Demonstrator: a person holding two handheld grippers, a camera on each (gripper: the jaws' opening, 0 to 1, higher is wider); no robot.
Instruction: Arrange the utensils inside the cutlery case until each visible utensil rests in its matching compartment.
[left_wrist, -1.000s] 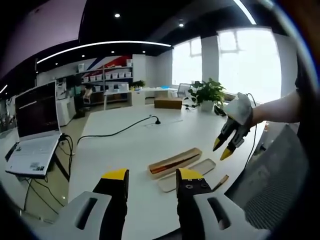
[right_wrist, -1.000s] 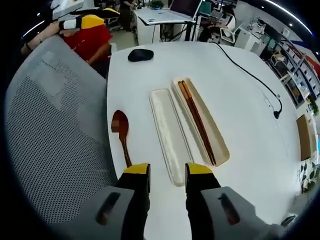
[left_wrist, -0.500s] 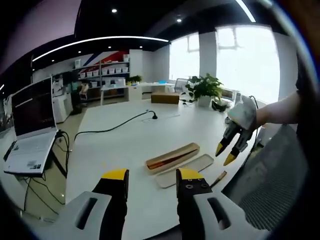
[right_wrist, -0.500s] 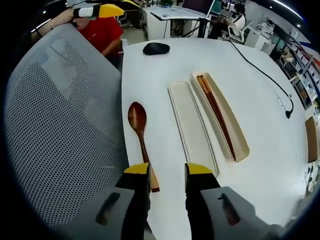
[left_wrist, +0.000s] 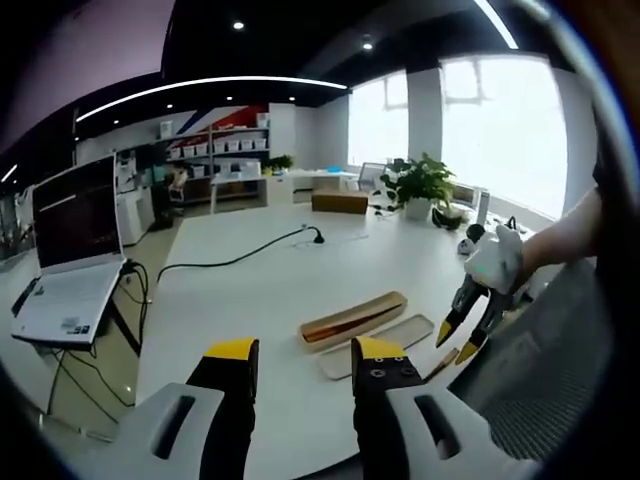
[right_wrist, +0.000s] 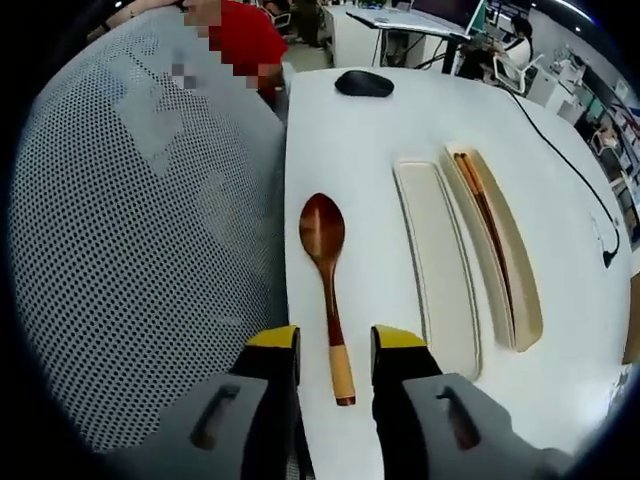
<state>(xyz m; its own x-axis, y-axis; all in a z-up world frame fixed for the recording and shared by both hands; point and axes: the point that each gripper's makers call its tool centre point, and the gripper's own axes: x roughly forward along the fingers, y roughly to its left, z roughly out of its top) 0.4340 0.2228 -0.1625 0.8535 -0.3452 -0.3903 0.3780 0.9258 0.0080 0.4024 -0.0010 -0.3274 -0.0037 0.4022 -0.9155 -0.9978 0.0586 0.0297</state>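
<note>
The cutlery case is laid out on the white tabletop in two long halves side by side: the deeper tray with the chopsticks inside, and the flat lid just beside it. From the left gripper view, the case is seen further off, past the middle of the tabletop. A mesh chair back is pushed up along the tabletop edge. The wooden spoon is lying on the bare tabletop next to the lid, apart from it, handle end pointed between the jaws. The right hand-held gripper is held open, nothing gripped, hovering over the handle end. The left hand-held gripper is spread open too, empty. A black mouse is parked at the far end.
</note>
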